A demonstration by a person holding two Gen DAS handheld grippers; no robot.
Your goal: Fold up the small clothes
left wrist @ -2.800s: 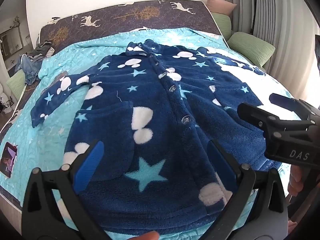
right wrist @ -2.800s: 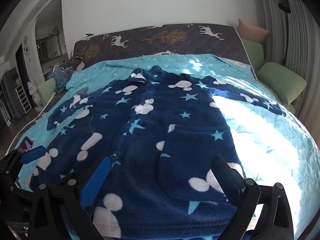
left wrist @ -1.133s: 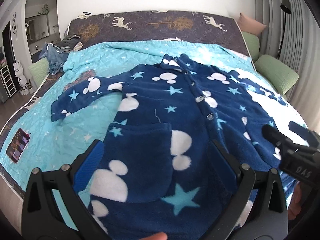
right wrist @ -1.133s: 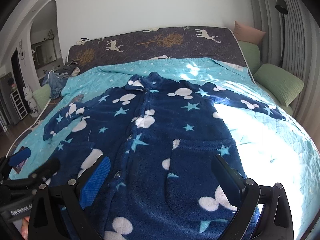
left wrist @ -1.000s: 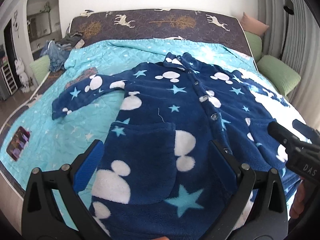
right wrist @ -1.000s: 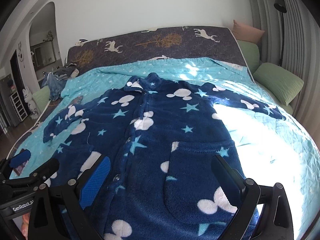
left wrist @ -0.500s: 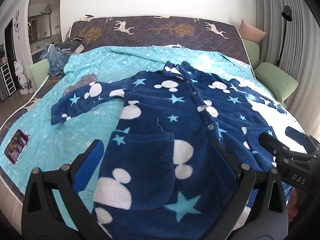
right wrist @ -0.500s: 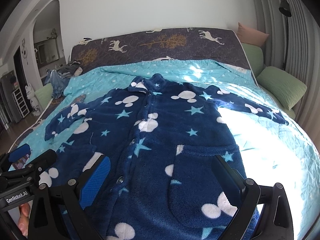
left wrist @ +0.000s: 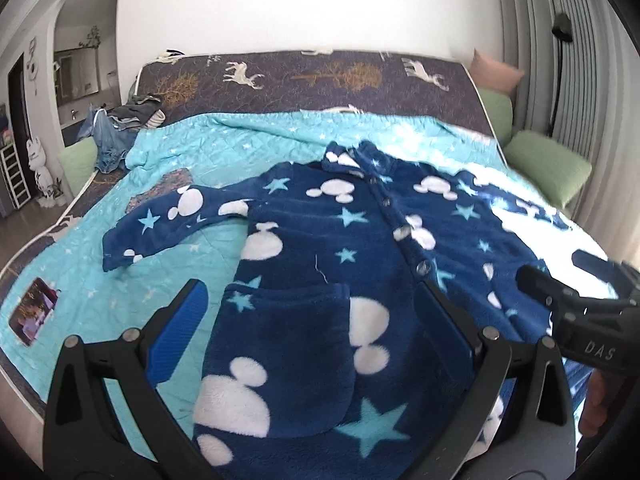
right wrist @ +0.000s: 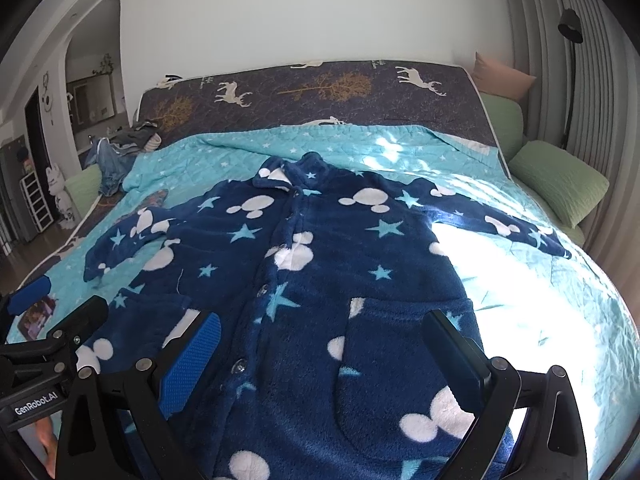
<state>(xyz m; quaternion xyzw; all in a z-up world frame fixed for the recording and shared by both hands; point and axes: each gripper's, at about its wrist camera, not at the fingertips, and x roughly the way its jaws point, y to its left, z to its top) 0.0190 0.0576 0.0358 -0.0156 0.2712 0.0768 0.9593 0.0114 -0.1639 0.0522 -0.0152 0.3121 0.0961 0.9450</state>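
Note:
A dark blue fleece robe (left wrist: 320,264) (right wrist: 320,264) with white mouse heads and light blue stars lies flat and buttoned on a turquoise quilt (left wrist: 224,156) (right wrist: 532,304). Both sleeves are spread out sideways. My left gripper (left wrist: 316,332) hovers open above the robe's left pocket near the hem, holding nothing. My right gripper (right wrist: 324,356) hangs open over the right pocket, also with nothing in it. Each gripper shows at the edge of the other's view, the right one (left wrist: 576,280) and the left one (right wrist: 60,312).
A dark headboard panel (right wrist: 312,92) with deer and trees stands behind the quilt. A heap of clothes (left wrist: 120,128) lies at the back left. Green cushions (right wrist: 560,184) and a pink one line the right side by a curtain. A small picture card (left wrist: 34,310) lies near the left edge.
Both grippers have drawn back and risen a little from the robe's hem, so more of the robe and bed shows. The robe has not moved.

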